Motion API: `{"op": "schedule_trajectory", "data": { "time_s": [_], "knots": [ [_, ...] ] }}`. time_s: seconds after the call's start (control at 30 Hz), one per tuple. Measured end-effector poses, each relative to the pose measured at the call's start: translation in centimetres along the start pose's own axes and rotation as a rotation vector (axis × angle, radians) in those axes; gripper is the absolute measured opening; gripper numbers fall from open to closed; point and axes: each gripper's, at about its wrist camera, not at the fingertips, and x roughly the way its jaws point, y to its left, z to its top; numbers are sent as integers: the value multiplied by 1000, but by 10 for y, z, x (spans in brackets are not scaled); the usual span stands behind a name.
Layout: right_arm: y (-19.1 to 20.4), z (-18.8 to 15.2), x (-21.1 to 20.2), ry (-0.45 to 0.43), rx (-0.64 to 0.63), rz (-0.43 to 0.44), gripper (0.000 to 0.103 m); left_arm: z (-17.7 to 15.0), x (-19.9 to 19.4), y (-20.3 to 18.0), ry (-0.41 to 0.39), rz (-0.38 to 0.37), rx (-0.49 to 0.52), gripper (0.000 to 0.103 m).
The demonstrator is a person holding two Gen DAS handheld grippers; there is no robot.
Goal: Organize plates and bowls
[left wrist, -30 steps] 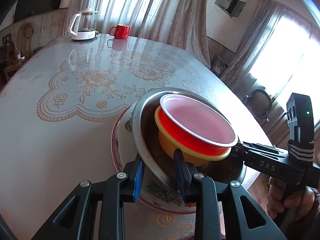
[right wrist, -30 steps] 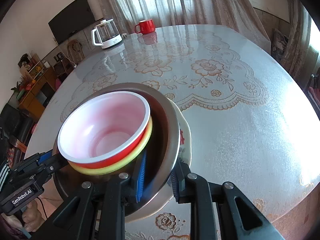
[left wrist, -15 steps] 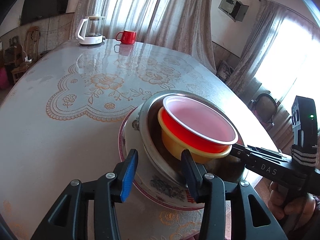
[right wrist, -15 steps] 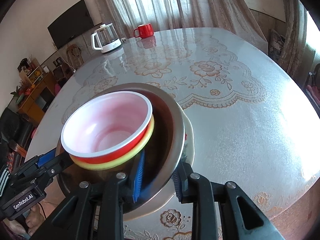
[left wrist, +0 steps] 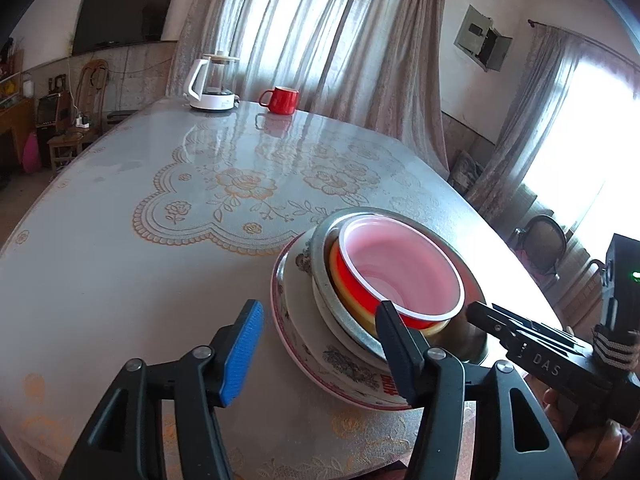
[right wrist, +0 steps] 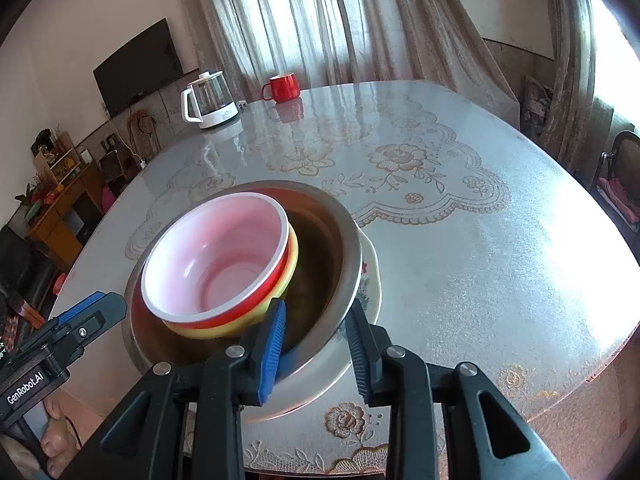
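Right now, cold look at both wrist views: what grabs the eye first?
The nested stack at the table's near edge: a red bowl in a yellow bowl, inside a steel bowl on a floral plate. The right gripper straddles the steel rim, while the left gripper stands open beside the stack. Far across the table, a red mug and a kettle.
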Motion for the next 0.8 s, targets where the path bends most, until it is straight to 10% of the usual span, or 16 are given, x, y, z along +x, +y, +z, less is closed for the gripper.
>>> {"op": "schedule_trajectory", "data": {
  "time_s": [0.37, 0.8],
  "knots": [
    [33, -18, -49, -241, -47, -135, 47, -10, -22, -12, -102, 134, 51, 86],
    [46, -28, -45, -240, -47, -175, 51, -19, -19, -13, -99, 218, 64, 103]
  ]
}}
